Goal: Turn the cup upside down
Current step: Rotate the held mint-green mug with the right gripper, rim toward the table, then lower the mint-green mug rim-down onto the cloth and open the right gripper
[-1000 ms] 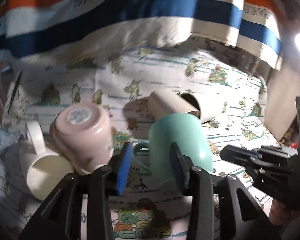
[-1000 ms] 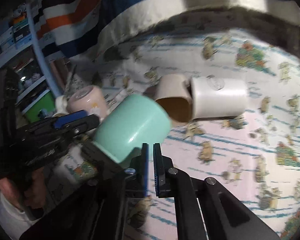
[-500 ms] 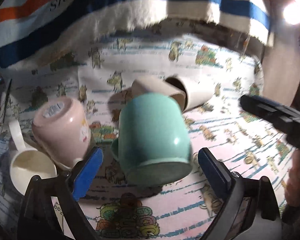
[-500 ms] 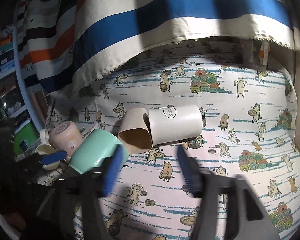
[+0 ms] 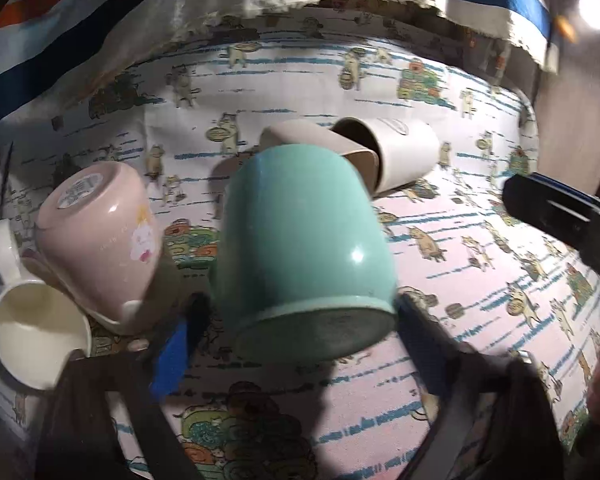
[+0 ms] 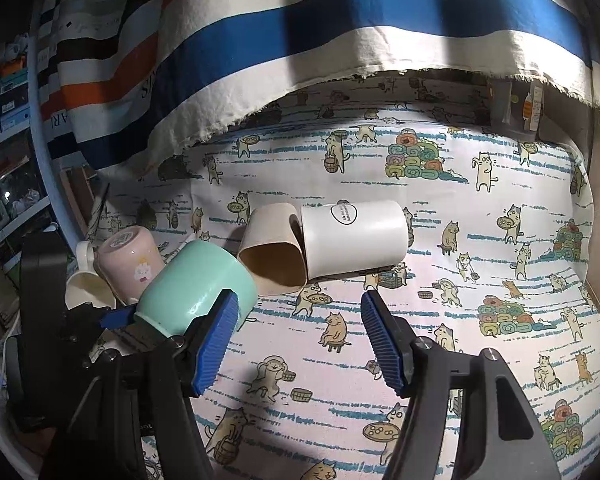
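A mint green cup (image 5: pixel 304 240) is tilted, its rim low toward my left gripper and its base pointing away. My left gripper (image 5: pixel 296 320) has a finger on each side of the cup near the rim; I cannot see whether the pads touch it. The cup also shows in the right wrist view (image 6: pixel 196 284), with my left gripper's blue pad (image 6: pixel 118 317) at its rim. My right gripper (image 6: pixel 296 340) is open and empty, over the cloth to the right of the cup.
A pink cup (image 5: pixel 100 240) stands upside down, leaning on a cream mug (image 5: pixel 36 328) at the left. A beige cup (image 6: pixel 272 256) and a white cup (image 6: pixel 356 240) lie on their sides behind. A striped cloth (image 6: pixel 300 40) hangs at the back. The table wears a cat-print cloth (image 6: pixel 480 280).
My right gripper opened, let go of the green cup and drew back to the right. My left gripper opened wide and moved in around the cup's rim.
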`<state>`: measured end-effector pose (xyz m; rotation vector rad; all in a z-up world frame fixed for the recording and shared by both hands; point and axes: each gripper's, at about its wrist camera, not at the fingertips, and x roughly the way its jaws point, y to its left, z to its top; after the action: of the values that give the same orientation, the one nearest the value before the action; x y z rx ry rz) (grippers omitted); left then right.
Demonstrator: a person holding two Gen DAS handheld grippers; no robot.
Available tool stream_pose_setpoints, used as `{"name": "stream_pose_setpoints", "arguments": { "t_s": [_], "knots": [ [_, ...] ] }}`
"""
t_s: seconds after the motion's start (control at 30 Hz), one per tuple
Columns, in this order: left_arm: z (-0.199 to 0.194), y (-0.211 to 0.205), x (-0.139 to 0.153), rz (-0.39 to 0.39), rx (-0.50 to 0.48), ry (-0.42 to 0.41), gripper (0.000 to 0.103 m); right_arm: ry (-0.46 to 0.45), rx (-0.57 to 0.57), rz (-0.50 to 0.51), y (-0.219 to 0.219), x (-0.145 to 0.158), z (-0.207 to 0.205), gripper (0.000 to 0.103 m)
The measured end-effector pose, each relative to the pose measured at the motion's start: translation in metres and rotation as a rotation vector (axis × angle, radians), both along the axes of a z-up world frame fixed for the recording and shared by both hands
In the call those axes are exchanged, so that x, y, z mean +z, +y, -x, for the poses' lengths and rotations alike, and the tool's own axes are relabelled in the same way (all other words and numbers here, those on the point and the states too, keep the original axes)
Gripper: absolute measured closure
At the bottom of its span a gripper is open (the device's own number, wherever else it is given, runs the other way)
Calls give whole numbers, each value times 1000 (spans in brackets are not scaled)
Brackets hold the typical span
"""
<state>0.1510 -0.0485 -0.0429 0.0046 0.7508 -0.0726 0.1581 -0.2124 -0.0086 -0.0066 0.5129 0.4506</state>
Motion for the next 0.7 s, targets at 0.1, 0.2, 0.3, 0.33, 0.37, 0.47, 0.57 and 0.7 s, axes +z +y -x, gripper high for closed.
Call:
{"name": "stream_pose_setpoints", "arguments": {
  "t_s": [0.1,0.2,0.3,0.33,0.37,0.47,0.57,0.7],
  "knots": [
    [0,-2,0,-14,-4,-2,18,17,-7,1,0,-3,-3,37],
    [1,2,2,12,-2,2,18,28,-16,-1,-2,-4,-5,37],
    [3,5,8,28,-1,-14,19,28,-28,-9,-5,-3,-6,37],
    [5,6,11,29,0,-25,19,27,-32,-14,-7,-2,-6,37],
    [7,6,14,29,1,-38,19,26,-35,-17,-7,-1,-6,37],
    [12,5,22,20,-3,-79,19,27,-45,-28,-11,0,-7,37],
    [15,4,27,14,-13,-106,19,31,-53,-35,-14,0,-8,37],
    [17,3,30,24,-29,-112,19,36,-55,-37,-15,0,-9,37]
  ]
}}
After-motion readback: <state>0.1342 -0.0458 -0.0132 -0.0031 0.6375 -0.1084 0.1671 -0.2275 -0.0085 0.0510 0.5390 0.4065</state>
